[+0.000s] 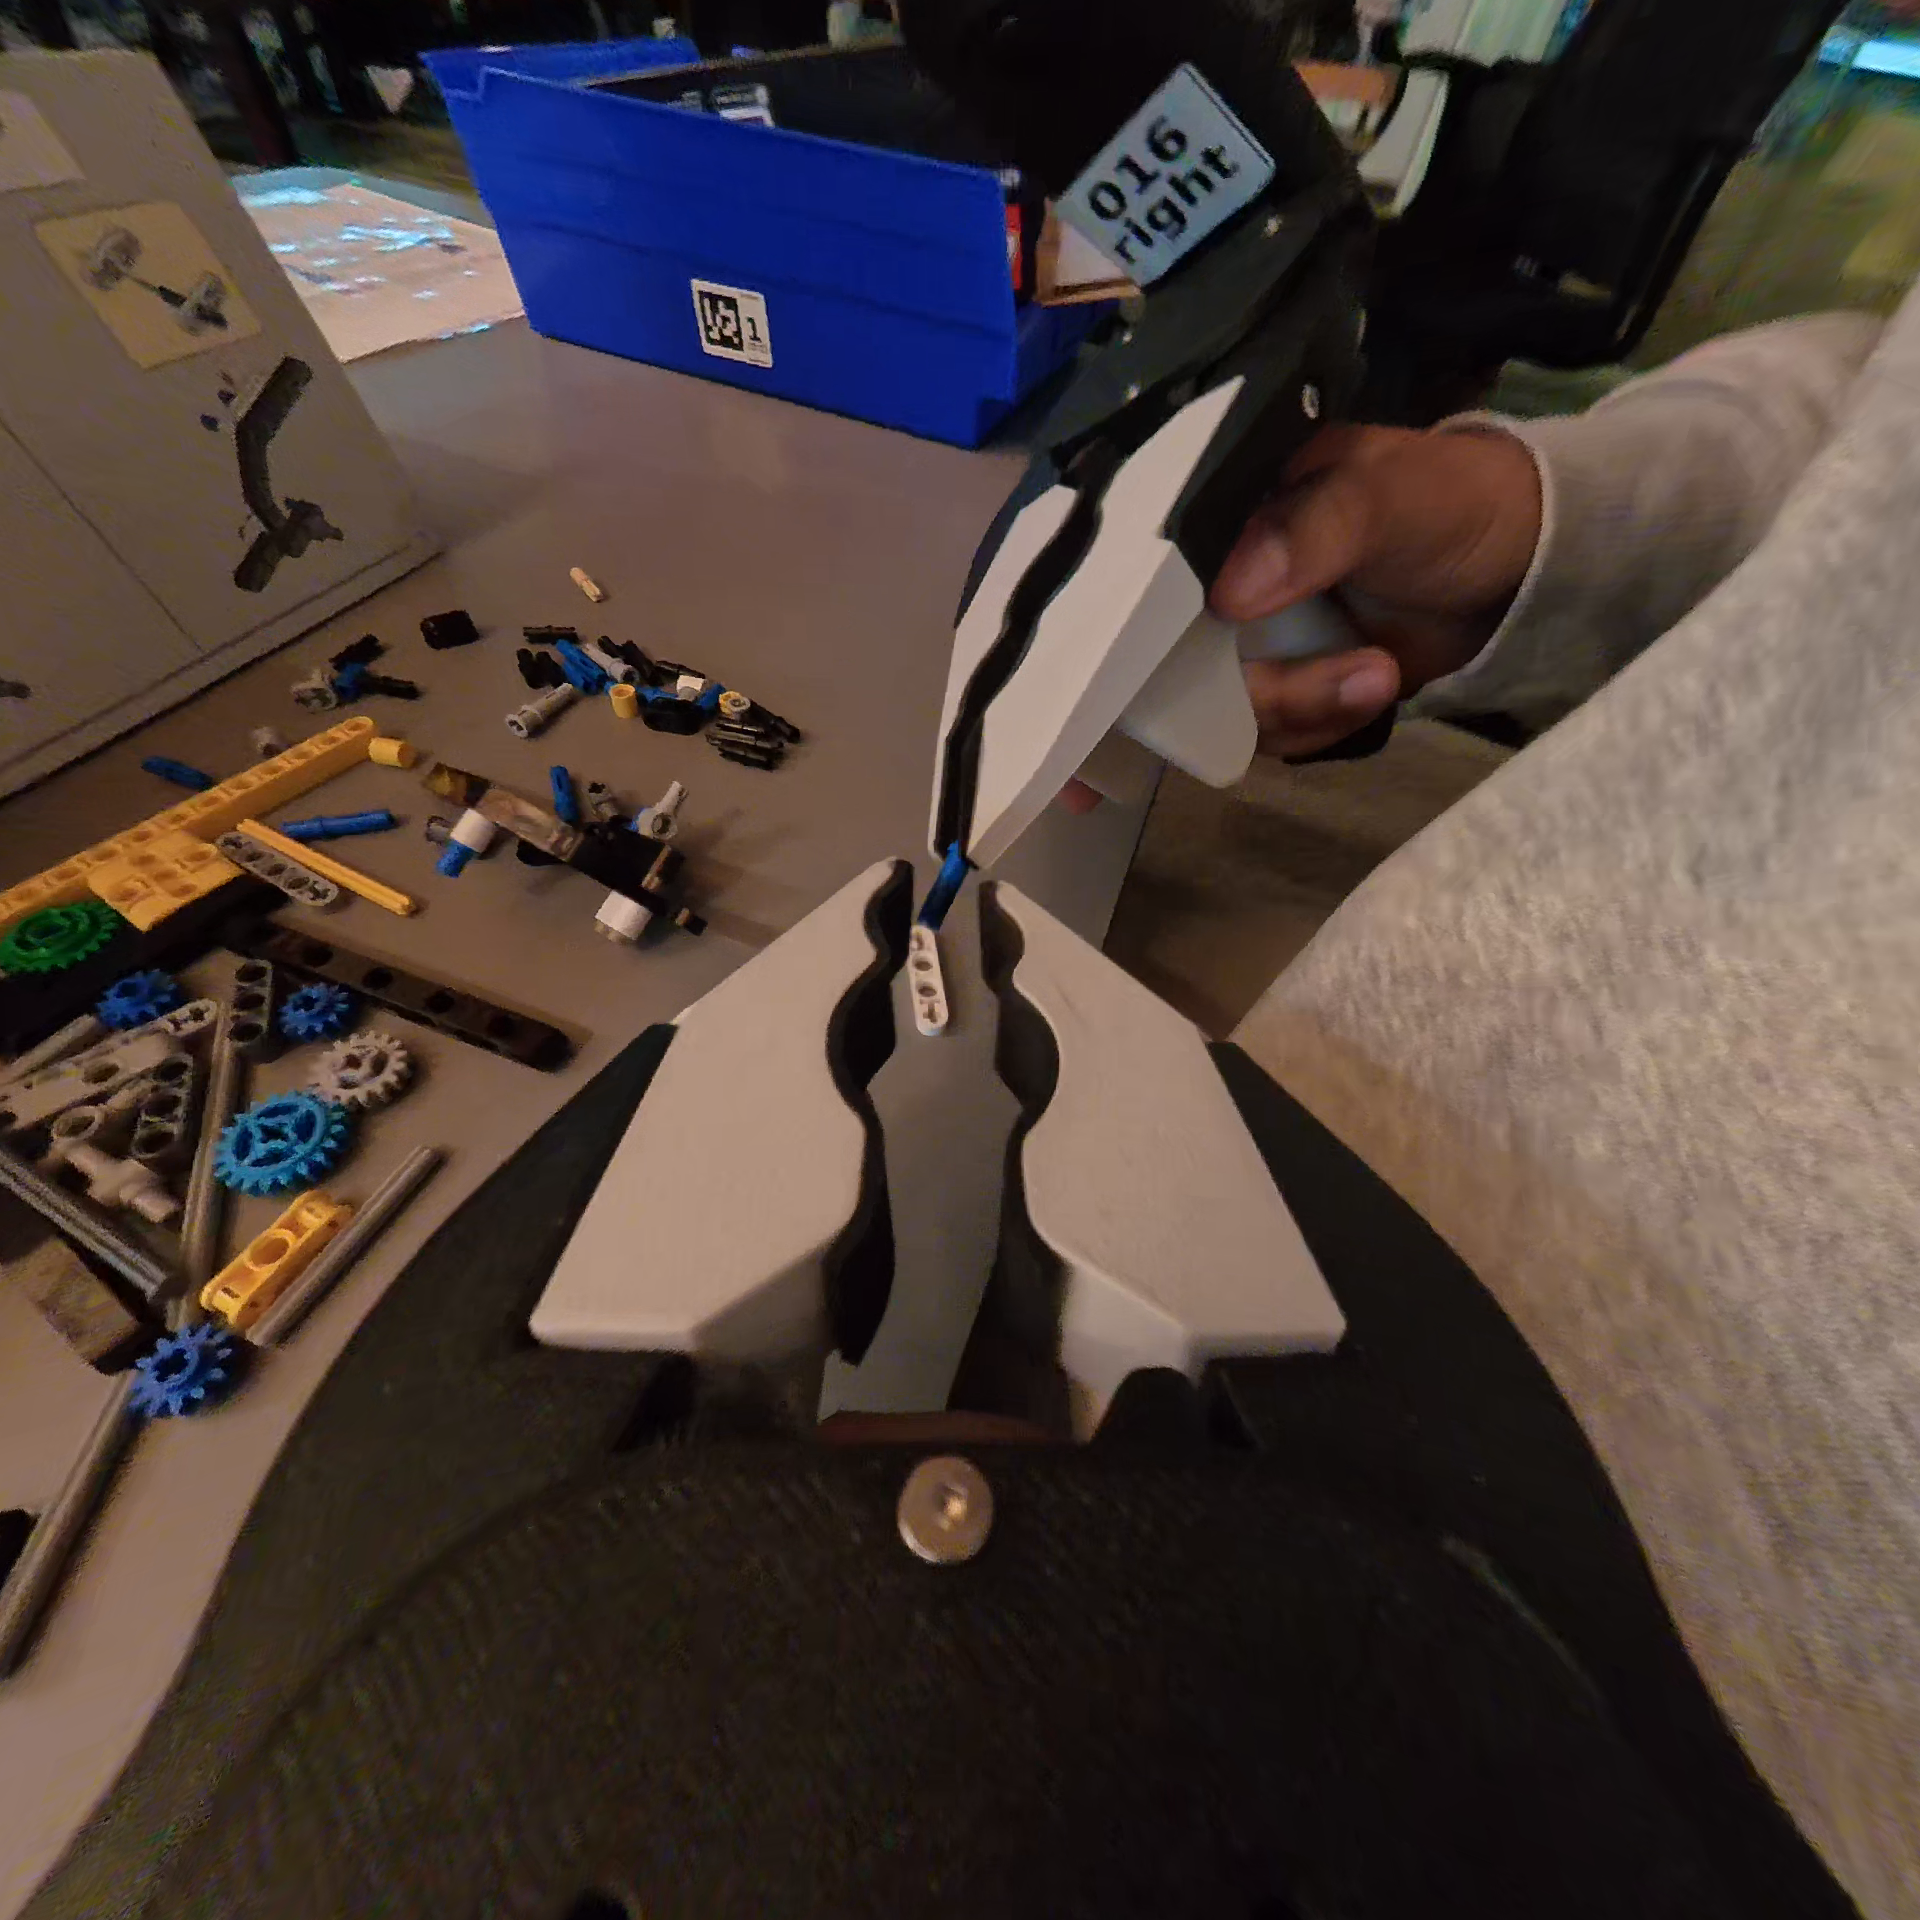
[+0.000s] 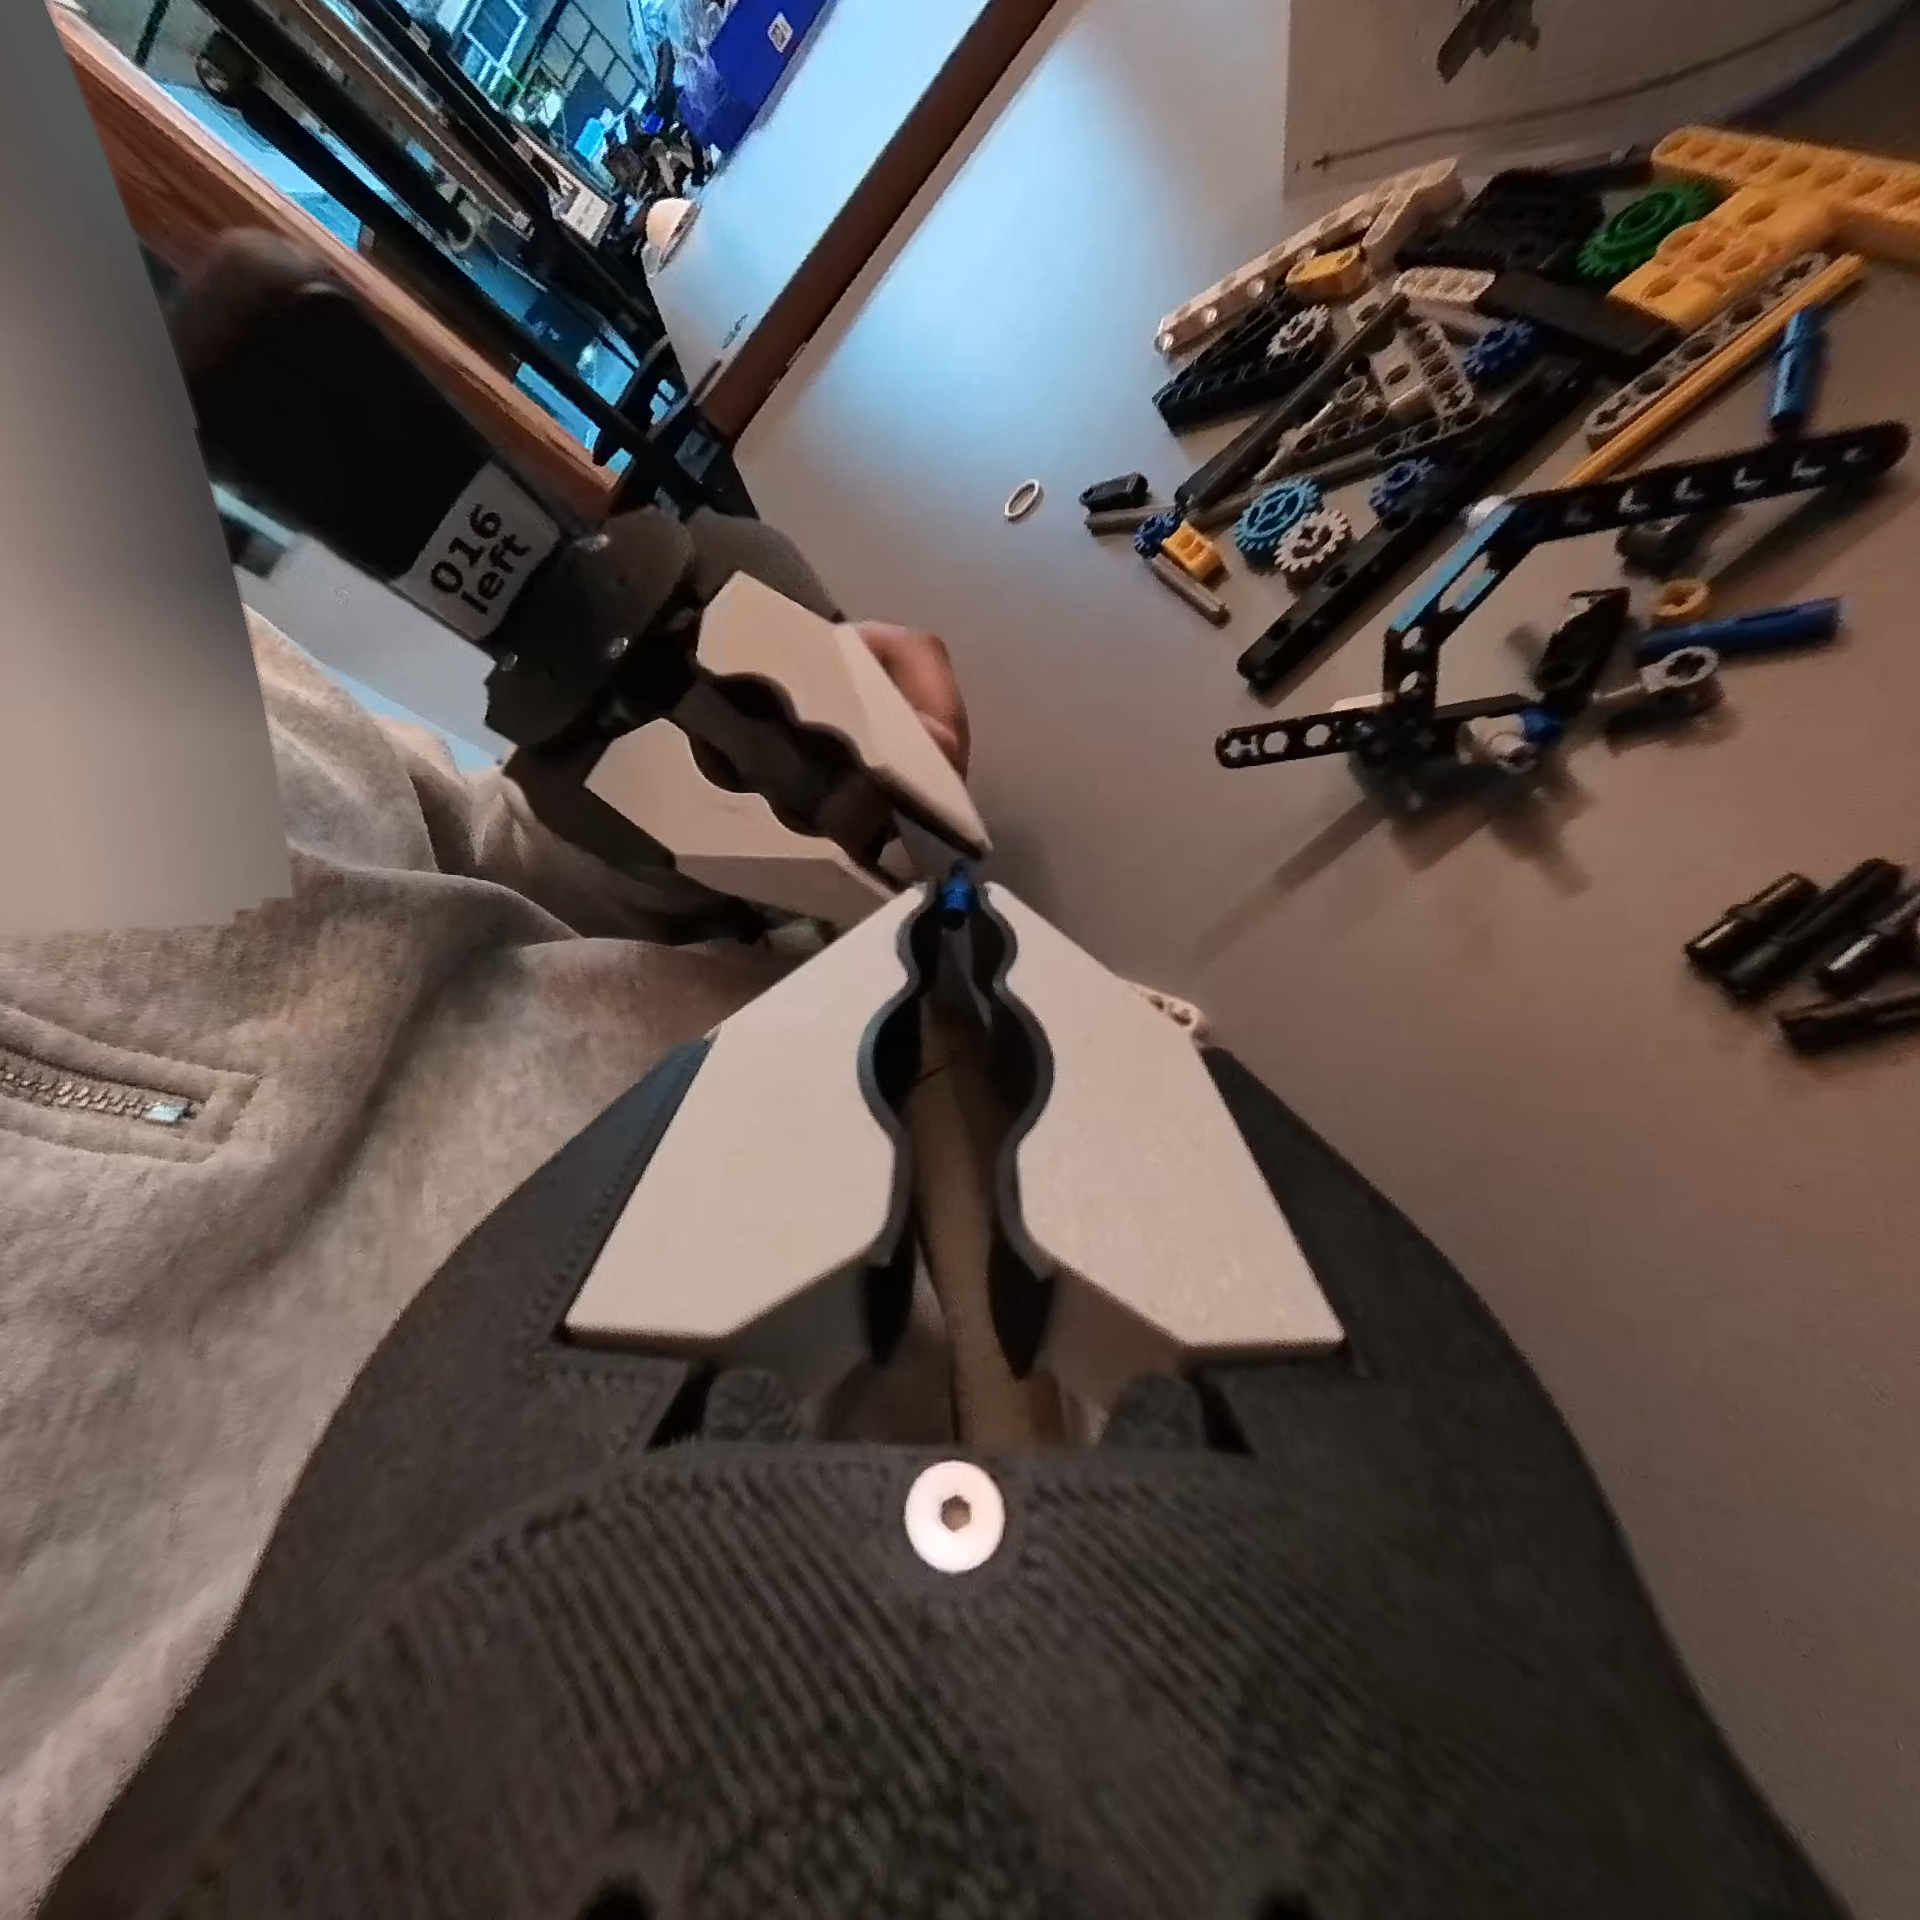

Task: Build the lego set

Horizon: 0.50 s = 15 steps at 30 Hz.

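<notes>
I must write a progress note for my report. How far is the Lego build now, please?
Done: a small black beam assembly and a yellow and black one with a green gear lie on the table.
In hand: the right gripper pinches a blue pin at the end hole of a small white beam, which sits between the left gripper fingers.
Left: many loose gears, axles and black pins.

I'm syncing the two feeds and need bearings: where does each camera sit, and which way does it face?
Left wrist view: on the left gripper, facing across the table to the blue bin; shows a hand, grey sleeve.
Right wrist view: on the right gripper, facing the left gripper and Lego parts; shows grey sweater.
Shared: blue pin where both gripper tips meet, above the white beam.
</notes>
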### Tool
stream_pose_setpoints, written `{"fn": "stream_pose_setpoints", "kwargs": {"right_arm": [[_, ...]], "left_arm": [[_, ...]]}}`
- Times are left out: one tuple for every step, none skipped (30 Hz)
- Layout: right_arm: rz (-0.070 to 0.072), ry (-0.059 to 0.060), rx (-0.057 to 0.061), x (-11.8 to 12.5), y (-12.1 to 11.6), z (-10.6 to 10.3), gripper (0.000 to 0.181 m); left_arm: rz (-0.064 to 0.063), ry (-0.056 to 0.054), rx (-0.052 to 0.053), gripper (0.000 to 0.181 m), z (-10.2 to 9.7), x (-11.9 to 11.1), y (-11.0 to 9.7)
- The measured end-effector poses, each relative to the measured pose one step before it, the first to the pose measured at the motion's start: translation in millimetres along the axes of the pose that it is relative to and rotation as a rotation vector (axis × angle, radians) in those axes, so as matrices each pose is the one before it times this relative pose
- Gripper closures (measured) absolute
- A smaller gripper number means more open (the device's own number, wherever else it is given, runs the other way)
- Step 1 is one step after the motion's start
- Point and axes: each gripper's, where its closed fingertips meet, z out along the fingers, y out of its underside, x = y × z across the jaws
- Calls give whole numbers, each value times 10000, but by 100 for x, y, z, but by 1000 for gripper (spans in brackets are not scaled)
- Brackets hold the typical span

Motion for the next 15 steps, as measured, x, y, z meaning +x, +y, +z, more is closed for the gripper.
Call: {"fn": "stream_pose_setpoints", "kwargs": {"right_arm": [[-124, 45, 140, -41, -247, -188, 178], [-120, 115, 214, 52, -338, -235, 179], [-124, -5, 178, -123, -283, -197, 179], [-141, -98, 173, -296, -275, -176, 178], [-207, -21, 204, -251, -314, -174, 178], [-266, -27, 167, -317, -283, -146, 178], [-348, -38, 181, -395, -322, -131, 178], [-401, 29, 170, -349, -326, -131, 178], [-446, 32, 98, -339, -251, -85, 178], [-537, 64, 44, -344, -205, -68, 178], [-591, 130, 54, -283, -263, -71, 178], [-516, 89, 1, -294, -232, -46, 178], [-426, 80, -44, -218, -160, -23, 178], [-351, 88, -71, -122, -91, 2, 178], [-272, 48, -90, -99, 5, 20, 178]], "left_arm": [[-437, 170, 111, 164, -119, -99, -150], [-534, 226, 106, 161, -110, -85, -167], [-608, 314, 126, 158, -117, 26, -198], [-637, 341, 163, 156, -125, 72, -256], [-632, 258, 232, 156, -127, -4, -374], [-562, 264, 277, 156, -158, 108, -450], [-467, 406, 310, 157, -190, 394, -510], [-431, 418, 241, 159, -139, 406, -394], [-460, 343, 163, 160, -55, 289, -263], [-456, 348, 90, 160, -8, 268, -119], [-446, 283, 23, 161, 39, 193, -11], [-393, 249, 1, 162, 57, 163, 47], [-360, 270, 10, 163, 49, 229, 37], [-335, 300, 4, 164, 62, 286, 25], [-266, 294, 25, 165, 60, 332, -3]]}}
